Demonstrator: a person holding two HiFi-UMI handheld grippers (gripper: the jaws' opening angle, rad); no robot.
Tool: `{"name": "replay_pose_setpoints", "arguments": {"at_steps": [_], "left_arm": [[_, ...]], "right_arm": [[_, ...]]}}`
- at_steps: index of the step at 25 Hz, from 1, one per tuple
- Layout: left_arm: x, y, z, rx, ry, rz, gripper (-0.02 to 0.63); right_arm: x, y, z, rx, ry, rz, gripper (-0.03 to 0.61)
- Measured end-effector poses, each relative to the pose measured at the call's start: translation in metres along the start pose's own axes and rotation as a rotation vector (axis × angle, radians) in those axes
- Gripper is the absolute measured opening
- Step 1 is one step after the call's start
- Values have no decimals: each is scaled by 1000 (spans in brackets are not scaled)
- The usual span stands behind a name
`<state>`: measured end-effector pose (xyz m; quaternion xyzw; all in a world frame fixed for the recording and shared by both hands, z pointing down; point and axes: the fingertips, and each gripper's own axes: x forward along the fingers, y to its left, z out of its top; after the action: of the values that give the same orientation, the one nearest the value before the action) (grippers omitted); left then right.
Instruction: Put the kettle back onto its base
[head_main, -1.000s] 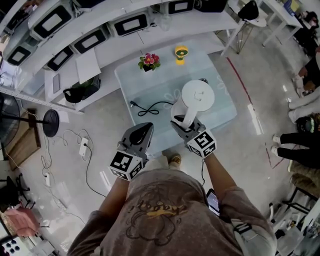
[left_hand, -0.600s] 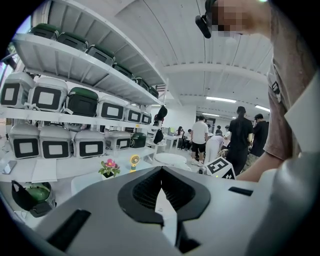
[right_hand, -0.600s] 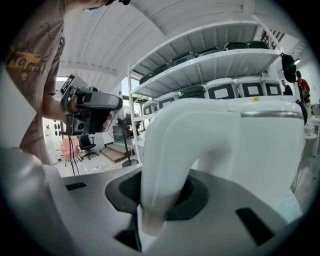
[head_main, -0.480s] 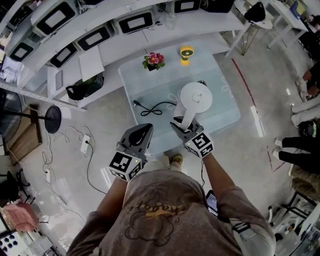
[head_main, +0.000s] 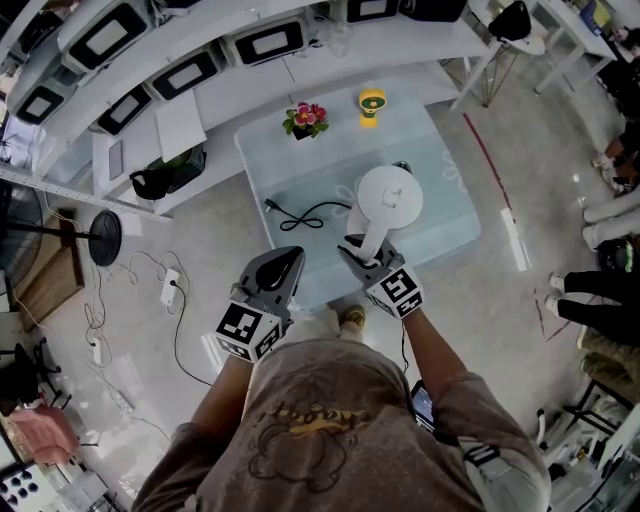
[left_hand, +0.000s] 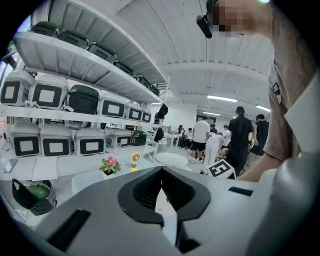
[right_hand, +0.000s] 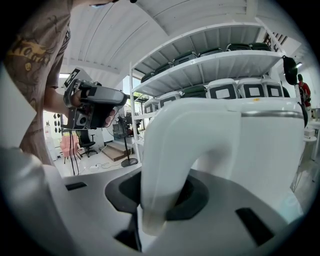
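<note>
Pale-blue table (head_main: 445, 228) takes up the middle of the head view. Compared with one second ago, the kettle (head_main: 390, 196) appears a little nearer and further left relative to the flower pot (head_main: 304, 119). Compared with half a second ago there is no visible shift. The left tool (head_main: 290, 256) is in the same spot as before.

Kettle: white body and a round flat lid seen from above, with a thick curved handle (right_hand: 167, 160) pointing toward the near edge. It is over the right half of the table. The lid hides what is underneath, so I cannot tell whether it is seated on a base.

Right tool (head_main: 355, 248): pinching the kettle handle, with the handle filling the gap between its jaws in the right gripper view.

Left tool: jaws pressed together with nothing between them, held off the table's near-left edge, over the floor.

Clearances: there is bare tabletop to the right of the kettle and on its near side. A black cord (head_main: 305, 215) lies just to its left. The flower pot and a small yellow fan (head_main: 371, 104) stand at the far edge, well apart from the kettle.
</note>
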<state>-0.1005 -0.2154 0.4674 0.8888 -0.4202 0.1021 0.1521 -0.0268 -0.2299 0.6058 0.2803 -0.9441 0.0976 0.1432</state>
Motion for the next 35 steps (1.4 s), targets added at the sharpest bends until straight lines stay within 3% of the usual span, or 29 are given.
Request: {"name": "replay_pose_setpoints", "arguments": {"at_steps": [17,28,35], "left_arm": [[-7,-2,-6,-11,6,1,23],[-8,-15,-11,-22,5,-30,23],[-3,-22,-13,-21,6,-58,23]], "right_arm": [[-3,15,-12,-25,9,-21,100],[-8,18,-27,-39,47,-99,114],[-25,18,-47,-52,110,-139,170]]}}
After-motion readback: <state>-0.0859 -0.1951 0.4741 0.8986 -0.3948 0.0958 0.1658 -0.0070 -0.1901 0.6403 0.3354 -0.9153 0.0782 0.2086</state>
